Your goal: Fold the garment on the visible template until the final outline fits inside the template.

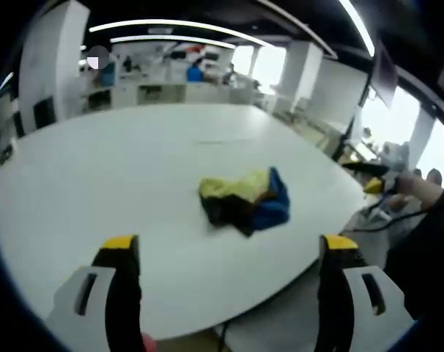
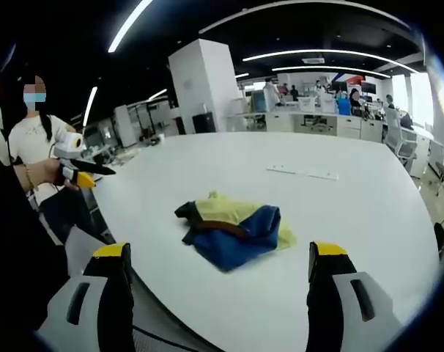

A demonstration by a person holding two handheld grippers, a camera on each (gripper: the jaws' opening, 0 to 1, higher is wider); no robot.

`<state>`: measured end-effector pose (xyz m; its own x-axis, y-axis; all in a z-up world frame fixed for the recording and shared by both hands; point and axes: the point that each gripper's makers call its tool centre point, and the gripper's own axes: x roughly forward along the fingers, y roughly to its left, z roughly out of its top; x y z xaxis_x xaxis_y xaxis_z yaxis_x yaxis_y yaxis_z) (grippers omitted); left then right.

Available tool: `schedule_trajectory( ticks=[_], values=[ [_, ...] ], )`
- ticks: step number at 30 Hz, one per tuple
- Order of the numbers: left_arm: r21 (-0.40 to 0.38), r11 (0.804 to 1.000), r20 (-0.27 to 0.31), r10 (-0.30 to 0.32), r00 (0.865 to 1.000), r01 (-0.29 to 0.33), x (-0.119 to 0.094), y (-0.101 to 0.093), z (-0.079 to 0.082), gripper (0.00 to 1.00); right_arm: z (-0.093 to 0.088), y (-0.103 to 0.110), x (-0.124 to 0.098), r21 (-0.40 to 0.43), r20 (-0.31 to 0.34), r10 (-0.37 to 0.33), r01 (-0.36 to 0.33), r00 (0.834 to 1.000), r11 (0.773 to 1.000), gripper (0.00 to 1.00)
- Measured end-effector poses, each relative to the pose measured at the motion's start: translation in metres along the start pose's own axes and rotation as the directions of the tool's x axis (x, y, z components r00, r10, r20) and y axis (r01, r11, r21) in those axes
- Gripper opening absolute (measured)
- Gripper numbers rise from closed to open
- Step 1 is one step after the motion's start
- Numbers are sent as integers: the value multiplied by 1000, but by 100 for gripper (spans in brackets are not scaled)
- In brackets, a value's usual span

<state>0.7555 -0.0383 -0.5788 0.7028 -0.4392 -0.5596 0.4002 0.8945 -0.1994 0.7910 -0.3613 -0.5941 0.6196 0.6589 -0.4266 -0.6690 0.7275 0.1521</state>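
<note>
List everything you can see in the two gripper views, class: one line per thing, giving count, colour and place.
Garment: one, yellow, blue and black, crumpled near the middle of the table.
Table: one, white, large, spanning both views.
Strip: one, pale, flat on the table beyond the garment.
Desks: several, white, in the background.
Ceiling lights: several, white, overhead.
Left gripper: one, white with yellow tips, jaws apart, off the garment.
Right gripper: one, the same, jaws apart, off the garment.

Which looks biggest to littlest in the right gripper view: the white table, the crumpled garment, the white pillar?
1. White table.
2. and 3. White pillar and crumpled garment look about alike; the pillar stands far behind, so it is surely bigger in truth.
</note>
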Motion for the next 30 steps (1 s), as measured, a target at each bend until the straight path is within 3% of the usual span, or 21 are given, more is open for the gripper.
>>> schedule_trajectory(
  ticks=[30],
  values=[
    [-2, 1000, -12, -10, 1000, 10, 5, -2, -1, 97, -1, -1, 5, -2, -11, 7, -7, 1000, 1000, 100]
  ],
)
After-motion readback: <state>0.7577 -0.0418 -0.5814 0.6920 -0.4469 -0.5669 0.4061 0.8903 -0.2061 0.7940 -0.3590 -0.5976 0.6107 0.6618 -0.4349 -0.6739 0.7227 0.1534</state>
